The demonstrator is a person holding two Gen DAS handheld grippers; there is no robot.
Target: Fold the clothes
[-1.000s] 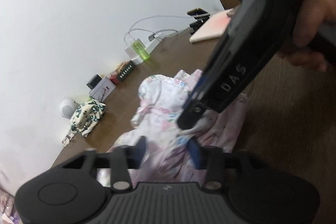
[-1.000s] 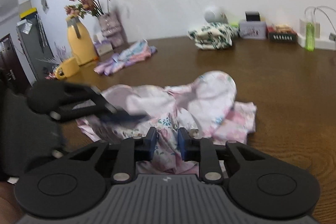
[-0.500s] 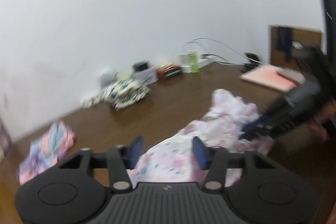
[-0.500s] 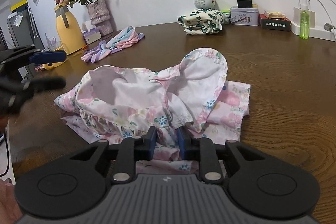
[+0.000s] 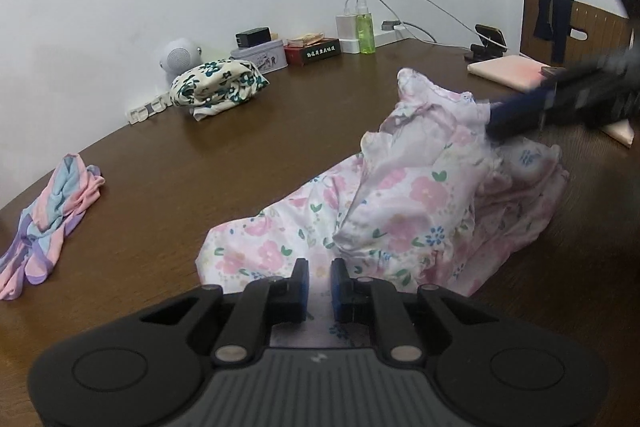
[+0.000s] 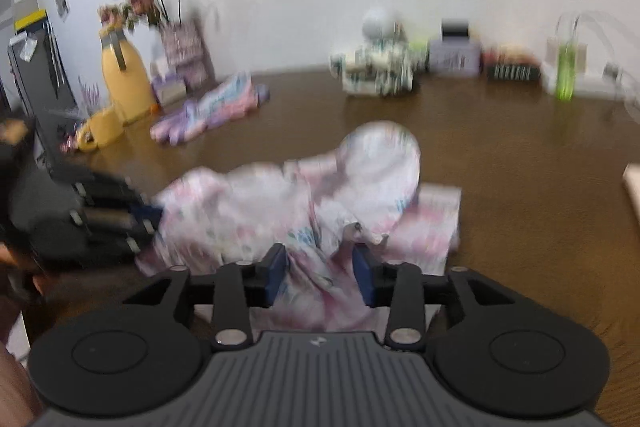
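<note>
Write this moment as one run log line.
left claw: closing on pink floral cotton garment | right claw: opening, garment between | brown wooden table

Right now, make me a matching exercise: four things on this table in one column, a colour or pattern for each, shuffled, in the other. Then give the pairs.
Things
1. garment under the left gripper
2. folded cloth by the wall
3. bottle by the charger
4. cloth at the left table edge

Descriptions
A. clear green
B. cream with dark teal flowers
C. pink, blue and purple stripes
D. white with pink flowers

Pairs: 1-D, 2-B, 3-A, 4-C
</note>
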